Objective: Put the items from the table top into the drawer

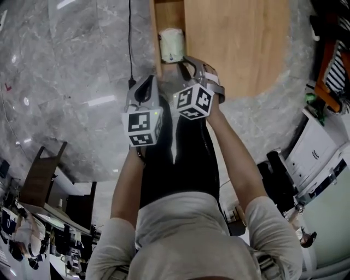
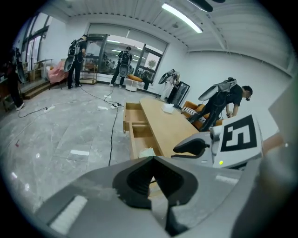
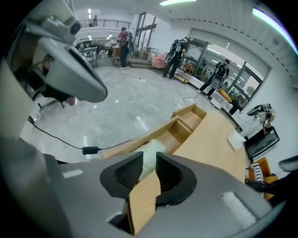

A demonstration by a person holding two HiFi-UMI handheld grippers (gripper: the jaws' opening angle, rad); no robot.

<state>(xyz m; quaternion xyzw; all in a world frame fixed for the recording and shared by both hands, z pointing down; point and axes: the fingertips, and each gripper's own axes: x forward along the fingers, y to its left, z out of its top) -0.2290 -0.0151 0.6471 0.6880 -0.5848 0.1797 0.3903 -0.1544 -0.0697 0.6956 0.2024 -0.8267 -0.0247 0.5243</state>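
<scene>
A pale green soft item (image 1: pixel 171 45) lies in the open wooden drawer (image 1: pixel 168 13) at the left edge of the wooden table top (image 1: pixel 235 44). My right gripper (image 1: pixel 188 63) hangs just above and beside it. In the right gripper view the right gripper (image 3: pixel 149 160) is open, and the green item (image 3: pixel 152 148) and the drawer (image 3: pixel 186 122) show through the gap, untouched. My left gripper (image 1: pixel 147 82) hovers to the left over the floor; its pads meet at the tip of the left gripper (image 2: pixel 152 160), holding nothing. A white item (image 3: pixel 236 138) rests on the far table top.
A black cable (image 1: pixel 130 38) runs across the marble floor beside the drawer, with a plug block (image 3: pixel 91 150). Dark chairs (image 1: pixel 44 175) stand at the left and white equipment (image 1: pixel 317 153) at the right. Several people (image 2: pixel 123 62) stand far off.
</scene>
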